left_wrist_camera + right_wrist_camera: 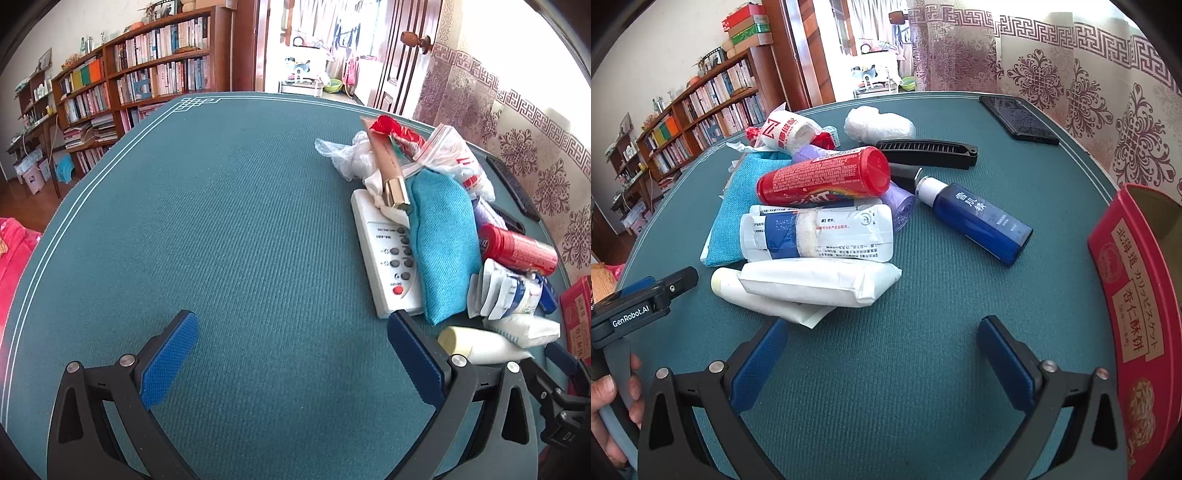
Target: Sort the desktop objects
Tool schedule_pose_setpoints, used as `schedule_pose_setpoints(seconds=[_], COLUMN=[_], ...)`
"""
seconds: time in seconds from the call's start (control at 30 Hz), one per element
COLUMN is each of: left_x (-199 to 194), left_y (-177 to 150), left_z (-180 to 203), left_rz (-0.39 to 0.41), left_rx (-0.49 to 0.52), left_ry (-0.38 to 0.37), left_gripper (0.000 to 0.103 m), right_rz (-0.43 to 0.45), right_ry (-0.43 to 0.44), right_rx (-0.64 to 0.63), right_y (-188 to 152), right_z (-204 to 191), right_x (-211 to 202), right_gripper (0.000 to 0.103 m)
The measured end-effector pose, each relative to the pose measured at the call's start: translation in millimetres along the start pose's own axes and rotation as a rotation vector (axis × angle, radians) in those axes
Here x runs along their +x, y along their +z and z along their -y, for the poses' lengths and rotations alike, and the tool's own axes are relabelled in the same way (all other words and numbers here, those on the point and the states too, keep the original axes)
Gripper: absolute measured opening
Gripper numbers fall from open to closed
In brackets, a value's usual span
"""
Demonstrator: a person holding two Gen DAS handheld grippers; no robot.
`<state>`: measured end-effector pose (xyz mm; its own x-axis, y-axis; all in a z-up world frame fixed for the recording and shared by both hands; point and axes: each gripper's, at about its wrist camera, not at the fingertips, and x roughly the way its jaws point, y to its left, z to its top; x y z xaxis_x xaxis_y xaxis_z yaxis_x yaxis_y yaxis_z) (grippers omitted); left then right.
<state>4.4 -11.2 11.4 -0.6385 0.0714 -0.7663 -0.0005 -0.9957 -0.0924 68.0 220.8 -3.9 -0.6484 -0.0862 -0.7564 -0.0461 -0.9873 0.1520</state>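
Your left tongs and right tongs both gape apart, holding nothing, over the green surface. Pile at 11 o'clock of the right tongs: one red can, one blue bottle, one teal pouch, one black comb. One red tin at 3 o'clock.

Both grippers: black frames, silver screws, textured blue fingers; one marked "GenRobot.AI".
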Motion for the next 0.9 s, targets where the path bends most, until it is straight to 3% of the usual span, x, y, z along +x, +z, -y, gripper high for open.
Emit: schedule_pose_setpoints(seconds=[0.2,0.47,0.53,0.6,0.83,0.9], left_x=[5,26,31,37,50,53], left_y=[39,77,81,83,85,85], left_z=[9,39,42,44,42,41], left_rz=[0.059,0.082,0.080,0.072,0.069,0.061], left_rx=[-0.022,0.036,0.050,0.057,0.053,0.053], left_ry=[0.000,0.005,0.014,0.016,-0.012,-0.031], left_gripper=[0.103,0.103,0.099,0.087,0.085,0.078], right_rz=[0.066,0.135,0.143,0.148,0.151,0.150], right_ry=[0.011,0.014,0.021,0.024,0.028,0.029], right_rx=[0.047,0.059,0.060,0.057,0.039,0.038], right_y=[1,3,4,3,2,2], right_z=[8,11,11,11,7,7], right_x=[-13,-25,-26,-27,-27,-27], right_gripper=[0.103,0.103,0.103,0.103,0.103,0.103])
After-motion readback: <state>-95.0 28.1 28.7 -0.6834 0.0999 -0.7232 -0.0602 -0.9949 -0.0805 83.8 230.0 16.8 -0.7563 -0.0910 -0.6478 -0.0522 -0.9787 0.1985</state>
